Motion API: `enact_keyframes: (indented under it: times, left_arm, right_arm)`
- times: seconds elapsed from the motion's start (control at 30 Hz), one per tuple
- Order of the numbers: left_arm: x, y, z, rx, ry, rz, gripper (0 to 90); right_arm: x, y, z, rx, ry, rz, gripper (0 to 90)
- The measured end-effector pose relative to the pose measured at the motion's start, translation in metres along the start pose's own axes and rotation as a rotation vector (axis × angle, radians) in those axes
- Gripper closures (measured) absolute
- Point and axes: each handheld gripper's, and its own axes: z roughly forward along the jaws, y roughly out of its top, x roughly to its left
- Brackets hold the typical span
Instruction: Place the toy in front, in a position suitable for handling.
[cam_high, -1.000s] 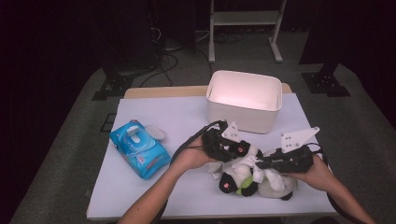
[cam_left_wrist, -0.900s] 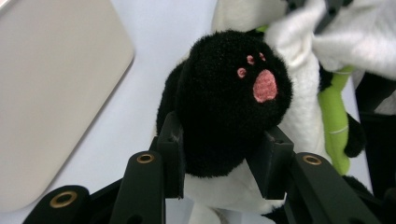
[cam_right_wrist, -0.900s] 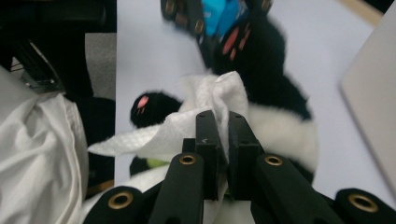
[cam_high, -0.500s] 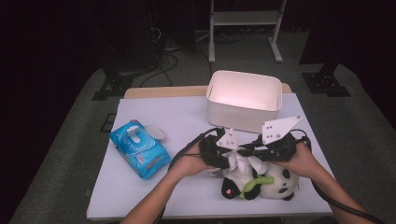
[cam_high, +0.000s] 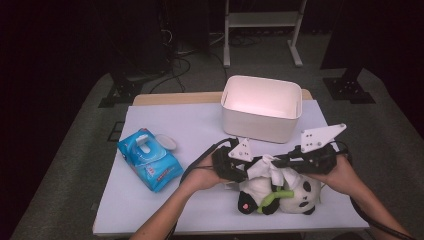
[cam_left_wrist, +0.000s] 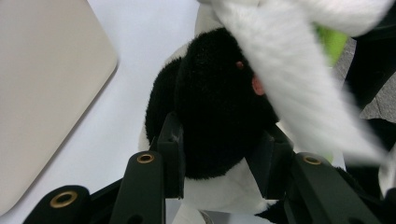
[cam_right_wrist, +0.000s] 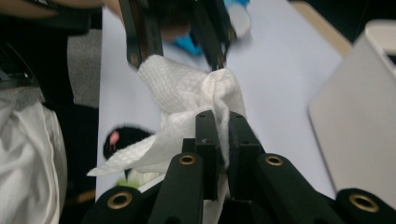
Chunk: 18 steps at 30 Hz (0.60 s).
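In the high view the plush panda (cam_high: 295, 194) lies at the table's near edge before the white bin (cam_high: 262, 108), between both grippers. In the left gripper view the left gripper (cam_left_wrist: 219, 158) squeezes a soft black limb, which looks light and yielding. In the right gripper view the right gripper (cam_right_wrist: 223, 135) is pressed together on a thin, limp wet wipe (cam_right_wrist: 187, 98); pinching a bunched fold seems safest against tearing.

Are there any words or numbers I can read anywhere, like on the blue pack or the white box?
Blue wipes pack: it has printing near its lower end, but that is too small and blurred to read.
White box: plain, no words.
Toy panda: no label or tag to read.
White wipe pinched in the right gripper: no writing.
So nothing here can be read.
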Motion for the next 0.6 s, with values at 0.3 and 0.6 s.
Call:
enact_keyframes:
  times: [0.3, 0.6]
  left_arm:
    - [-0.006, -0.010, -0.007, -0.009, -0.022, -0.004, 60.5]
    - [-0.007, -0.007, -0.005, 0.004, -0.031, 0.007, 60.5]
  right_arm:
    - [-0.002, 0.010, 0.024, 0.077, 0.022, -0.037, 83.9]
    - [-0.006, 0.000, 0.035, 0.130, 0.036, 0.003, 83.8]
